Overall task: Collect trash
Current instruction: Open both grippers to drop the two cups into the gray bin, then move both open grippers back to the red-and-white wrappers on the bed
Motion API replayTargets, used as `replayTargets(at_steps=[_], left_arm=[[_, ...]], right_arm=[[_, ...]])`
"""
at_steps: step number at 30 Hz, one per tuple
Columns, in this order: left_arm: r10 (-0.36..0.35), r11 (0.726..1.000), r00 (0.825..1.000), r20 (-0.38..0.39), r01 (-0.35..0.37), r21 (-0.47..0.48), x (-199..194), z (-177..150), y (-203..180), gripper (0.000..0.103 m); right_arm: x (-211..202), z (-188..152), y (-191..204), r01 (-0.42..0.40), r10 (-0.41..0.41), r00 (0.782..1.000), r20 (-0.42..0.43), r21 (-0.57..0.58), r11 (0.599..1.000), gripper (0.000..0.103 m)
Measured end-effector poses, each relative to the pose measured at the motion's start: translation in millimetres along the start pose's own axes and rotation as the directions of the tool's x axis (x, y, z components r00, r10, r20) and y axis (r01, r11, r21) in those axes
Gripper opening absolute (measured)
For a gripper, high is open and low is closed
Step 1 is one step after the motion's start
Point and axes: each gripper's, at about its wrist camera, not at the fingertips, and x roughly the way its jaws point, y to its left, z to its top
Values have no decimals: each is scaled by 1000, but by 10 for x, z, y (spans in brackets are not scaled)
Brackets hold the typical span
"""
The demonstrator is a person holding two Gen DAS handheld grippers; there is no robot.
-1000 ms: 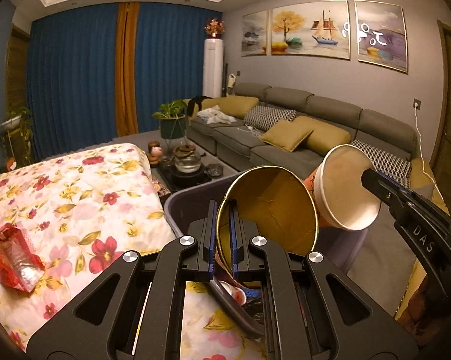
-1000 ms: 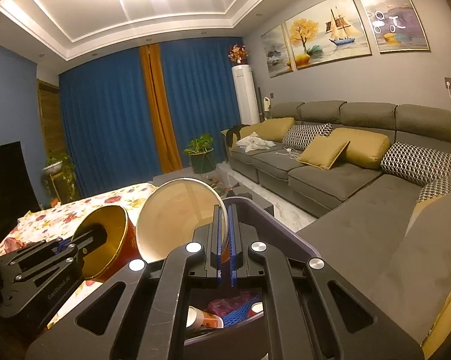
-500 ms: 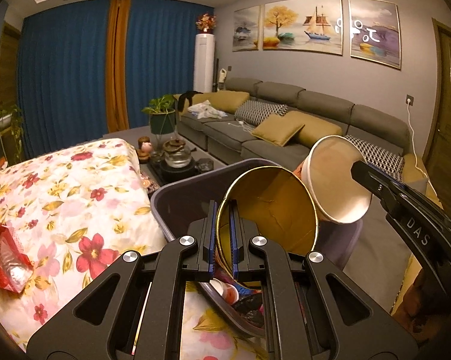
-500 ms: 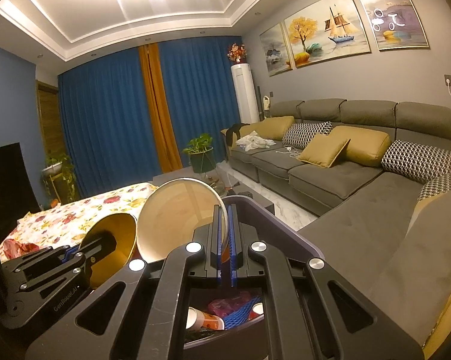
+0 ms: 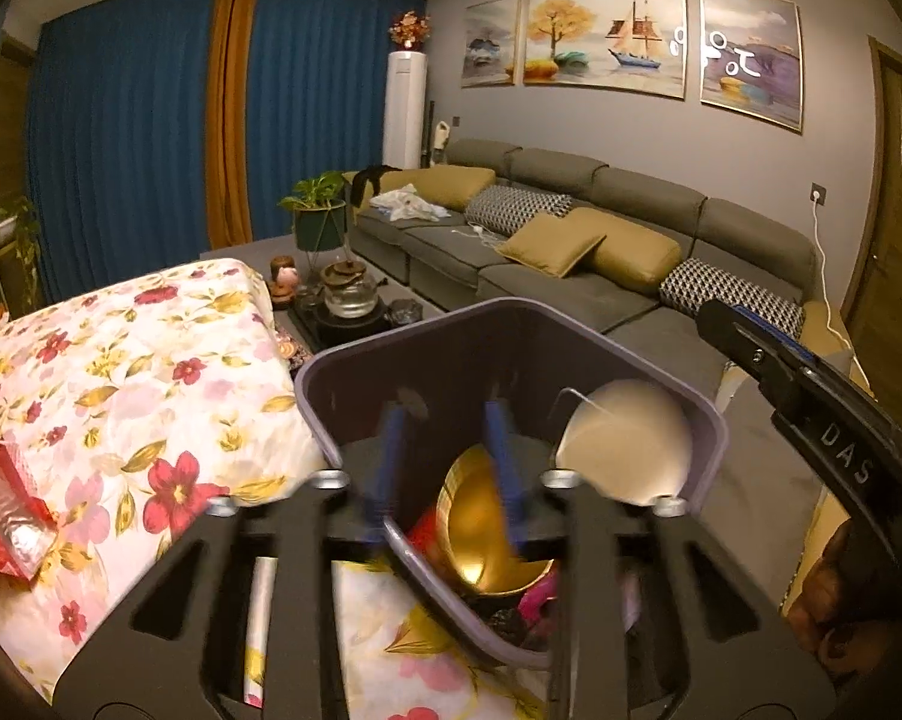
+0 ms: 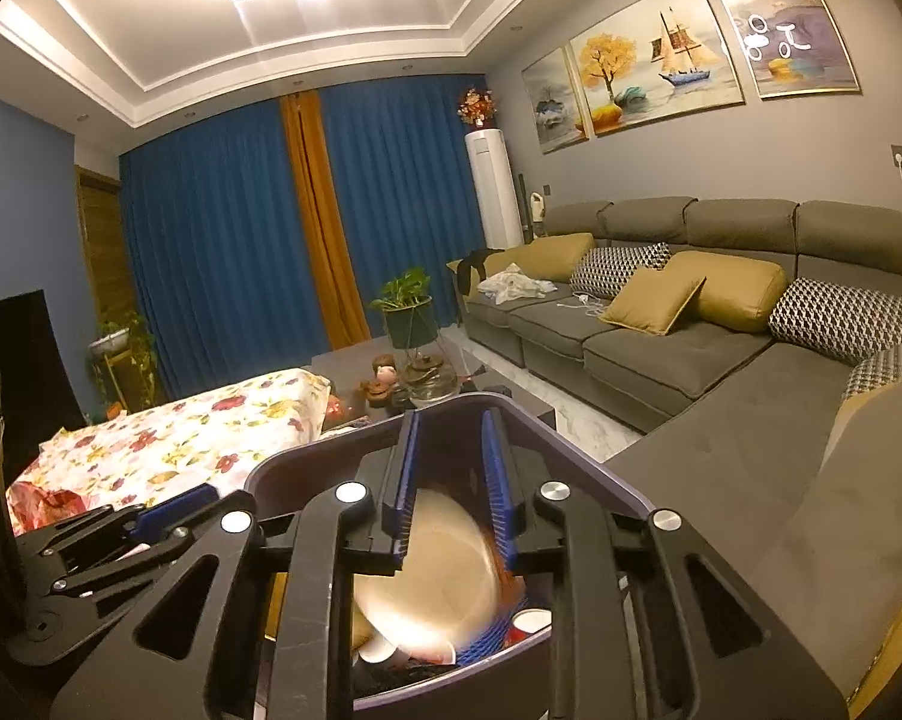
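Both grippers hover over a grey-purple trash bin (image 5: 514,315). My left gripper (image 5: 445,462) has its blue jaws opening and blurred, with nothing pressed between them. Below them a gold-lined paper cup (image 5: 481,540) lies free among the trash inside the bin. My right gripper (image 6: 451,468) is opening too, and a white-lined paper cup (image 6: 433,576) is dropping, blurred, out from between its pads into the bin (image 6: 307,456). That cup (image 5: 625,450) also shows in the left wrist view, beside the right gripper (image 5: 727,330). A red foil wrapper (image 5: 7,516) lies on the table.
A floral tablecloth (image 5: 121,372) covers the table left of the bin. Behind it sit a tea tray with a glass kettle (image 5: 349,294) and a potted plant (image 5: 319,210). A long grey sofa (image 5: 601,252) fills the right side.
Both grippers have opened and let go of their cups. The gold-lined cup and the white-lined cup have dropped from rim height down into the bin.
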Motion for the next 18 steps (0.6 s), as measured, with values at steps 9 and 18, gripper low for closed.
replayTargets(at_steps=[9, 18], left_arm=[[70, 996, 997, 39, -68, -60, -229, -61, 220, 82], [189, 976, 981, 41, -182, -122, -590, -157, 647, 87]], right_arm=[[-98, -24, 36, -8, 8, 1000, 12, 12, 1000, 55], [-188, -53, 279, -64, 64, 998, 1, 7, 998, 72]])
